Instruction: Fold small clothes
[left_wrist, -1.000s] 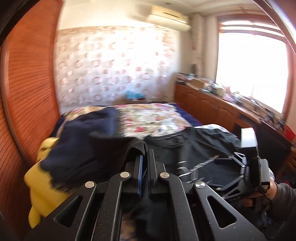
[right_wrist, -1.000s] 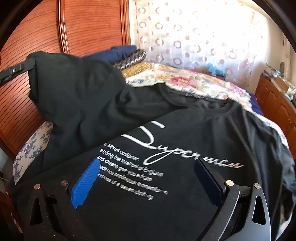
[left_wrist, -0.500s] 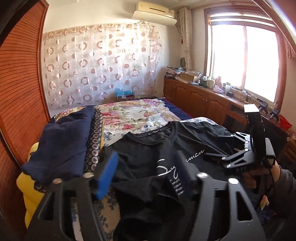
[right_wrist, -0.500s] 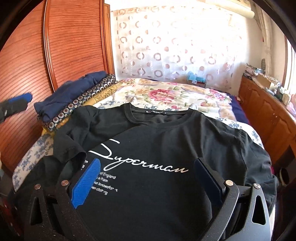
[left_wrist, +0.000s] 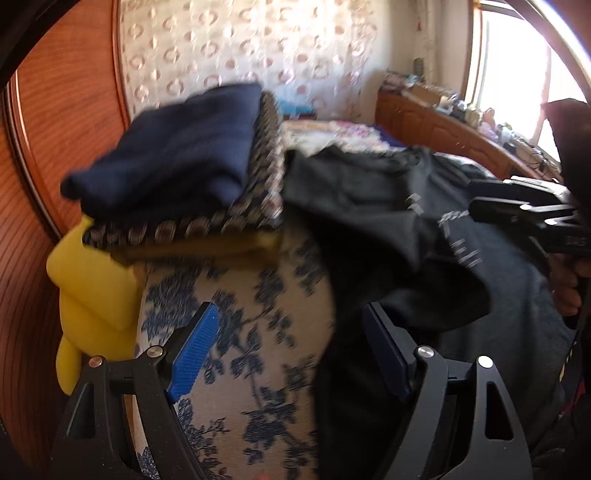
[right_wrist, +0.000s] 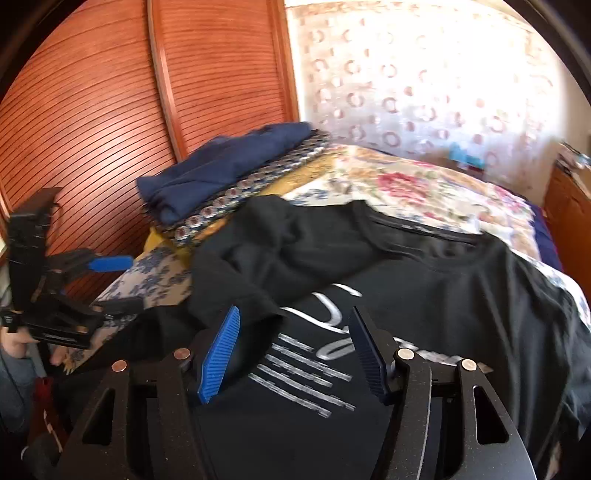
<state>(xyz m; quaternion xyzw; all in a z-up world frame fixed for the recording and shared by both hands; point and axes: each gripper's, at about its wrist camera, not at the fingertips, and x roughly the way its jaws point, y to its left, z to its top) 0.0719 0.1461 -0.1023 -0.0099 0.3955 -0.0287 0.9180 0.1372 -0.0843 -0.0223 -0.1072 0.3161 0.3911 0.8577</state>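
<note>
A black T-shirt (right_wrist: 461, 295) with white lettering lies spread on the bed, its left sleeve folded in over the chest; it also shows in the left wrist view (left_wrist: 369, 221). My left gripper (left_wrist: 288, 350) is open and empty, low over the blue-flowered sheet (left_wrist: 251, 314) beside the shirt's left edge. It also shows in the right wrist view (right_wrist: 107, 280). My right gripper (right_wrist: 291, 350) is open and empty, just above the shirt's lettering, near the folded sleeve. It also shows in the left wrist view (left_wrist: 517, 210).
A stack of folded clothes, navy (left_wrist: 177, 155) on top of patterned (left_wrist: 207, 221) and yellow (left_wrist: 92, 288) pieces, sits at the bed's left by the wooden wardrobe doors (right_wrist: 110, 110). A flowered quilt (right_wrist: 406, 184) covers the far bed. Wooden cabinets (left_wrist: 443, 129) run under the window.
My left gripper let go of the sleeve, opened and dropped down to the left over the sheet. My right gripper moved in lower over the lettering and its jaws narrowed.
</note>
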